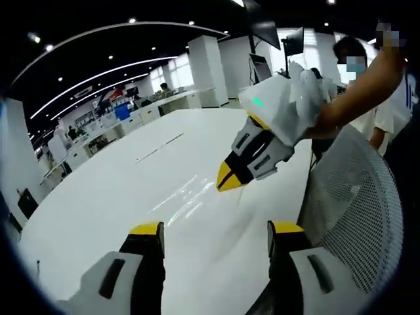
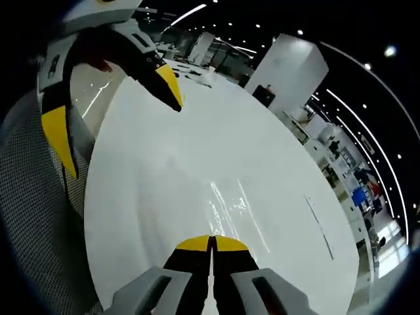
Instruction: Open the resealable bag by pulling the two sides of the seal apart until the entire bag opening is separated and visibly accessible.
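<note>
Left claw (image 1: pixel 215 237) spread above the white desk (image 1: pixel 131 190); right claw (image 1: pixel 231 178) ahead, tips pressed together on a thin, clear bag edge (image 1: pixel 241 195). Mesh chair (image 1: pixel 357 210) just right.

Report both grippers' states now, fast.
Left gripper: open, jaws wide apart, nothing between them, over the white table.
Right gripper: shut, jaws pressed together; anything thin pinched there cannot be told.
</note>
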`<state>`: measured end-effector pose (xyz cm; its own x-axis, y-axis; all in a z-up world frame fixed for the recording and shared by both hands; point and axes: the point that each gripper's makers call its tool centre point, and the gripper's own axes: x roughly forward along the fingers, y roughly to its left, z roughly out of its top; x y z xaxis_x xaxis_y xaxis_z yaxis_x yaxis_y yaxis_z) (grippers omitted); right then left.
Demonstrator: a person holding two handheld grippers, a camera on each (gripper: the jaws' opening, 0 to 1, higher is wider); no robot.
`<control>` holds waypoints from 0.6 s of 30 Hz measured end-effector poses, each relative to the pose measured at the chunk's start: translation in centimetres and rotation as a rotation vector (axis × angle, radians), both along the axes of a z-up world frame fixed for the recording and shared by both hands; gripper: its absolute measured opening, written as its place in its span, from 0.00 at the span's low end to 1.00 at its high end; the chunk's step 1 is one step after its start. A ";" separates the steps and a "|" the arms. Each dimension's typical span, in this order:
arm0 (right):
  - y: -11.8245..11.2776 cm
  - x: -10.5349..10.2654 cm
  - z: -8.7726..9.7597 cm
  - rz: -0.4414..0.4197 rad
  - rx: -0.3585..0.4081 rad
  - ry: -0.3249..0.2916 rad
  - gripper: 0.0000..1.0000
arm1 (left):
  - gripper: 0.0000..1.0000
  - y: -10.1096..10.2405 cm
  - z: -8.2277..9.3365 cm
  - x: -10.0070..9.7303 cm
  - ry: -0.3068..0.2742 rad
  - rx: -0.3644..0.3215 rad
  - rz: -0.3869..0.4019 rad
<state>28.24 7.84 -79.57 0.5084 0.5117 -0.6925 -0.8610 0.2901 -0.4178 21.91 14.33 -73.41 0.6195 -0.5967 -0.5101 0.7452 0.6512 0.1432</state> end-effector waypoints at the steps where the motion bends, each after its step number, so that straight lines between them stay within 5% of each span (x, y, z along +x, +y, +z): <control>1: 0.0 0.2 0.0 0.000 -0.003 0.001 0.00 | 0.66 0.0 0.0 0.0 0.002 -0.004 0.002; 9: -0.2 2.5 -0.5 -0.033 0.004 0.014 0.00 | 0.74 0.1 -0.5 -0.1 0.051 -0.032 0.013; 18: -0.1 4.0 -1.1 -0.052 0.020 0.047 0.00 | 0.72 0.4 -1.0 -0.3 0.097 -0.059 0.027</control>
